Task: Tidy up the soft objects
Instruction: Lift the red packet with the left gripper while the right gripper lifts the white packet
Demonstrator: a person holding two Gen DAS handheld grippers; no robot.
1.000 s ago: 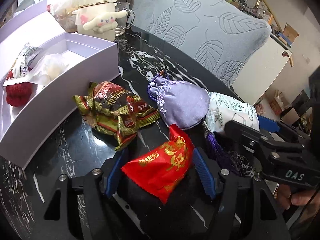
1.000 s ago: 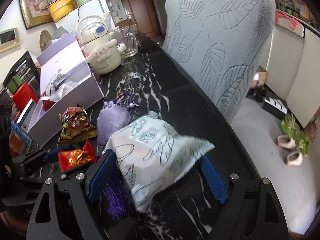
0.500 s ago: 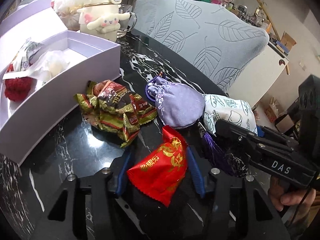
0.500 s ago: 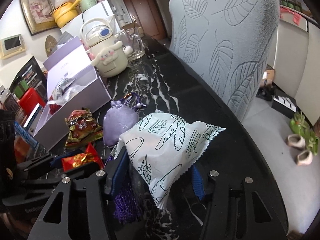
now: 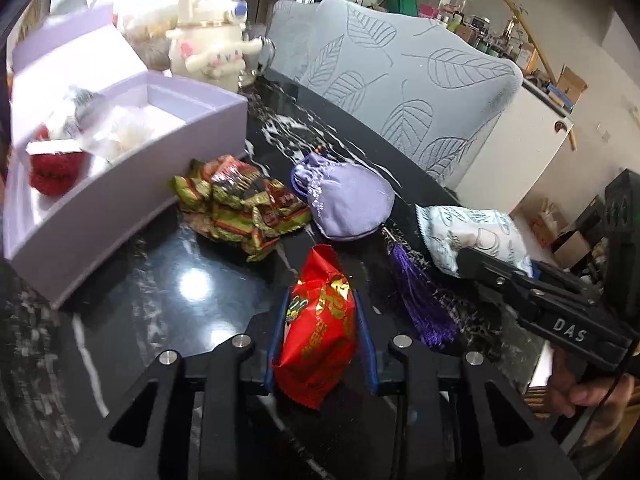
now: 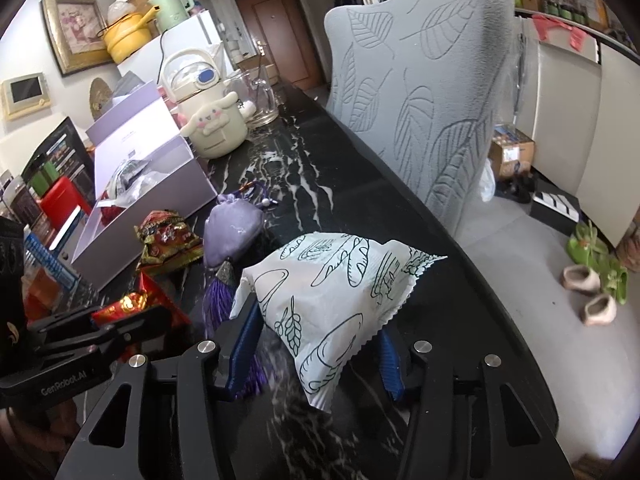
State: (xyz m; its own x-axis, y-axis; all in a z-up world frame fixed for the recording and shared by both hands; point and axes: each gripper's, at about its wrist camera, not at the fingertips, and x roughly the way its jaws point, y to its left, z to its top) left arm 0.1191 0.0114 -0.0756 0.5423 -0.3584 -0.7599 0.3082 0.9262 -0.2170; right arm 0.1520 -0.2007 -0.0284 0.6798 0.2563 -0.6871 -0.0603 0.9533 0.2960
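Note:
My left gripper is shut on a red and gold packet, its blue pads squeezing both sides just above the black marble table. My right gripper holds a white packet printed with bread drawings. Its jaws are still closing and the pads press the packet's lower part. A lilac satin pouch with a purple tassel lies between the two packets. A pile of green and red candy packets lies beside the open lilac box. The box holds a red knitted piece and a clear bag.
A cream cartoon-dog kettle and a glass jug stand at the table's far end. A chair with a grey leaf-pattern cover stands against the right edge. Beyond that edge the floor drops away, with shoes on it.
The left jaws closed from wide apart onto the red packet and crumpled it. The right jaws narrowed onto the white packet. Both grippers shifted slightly over the table.

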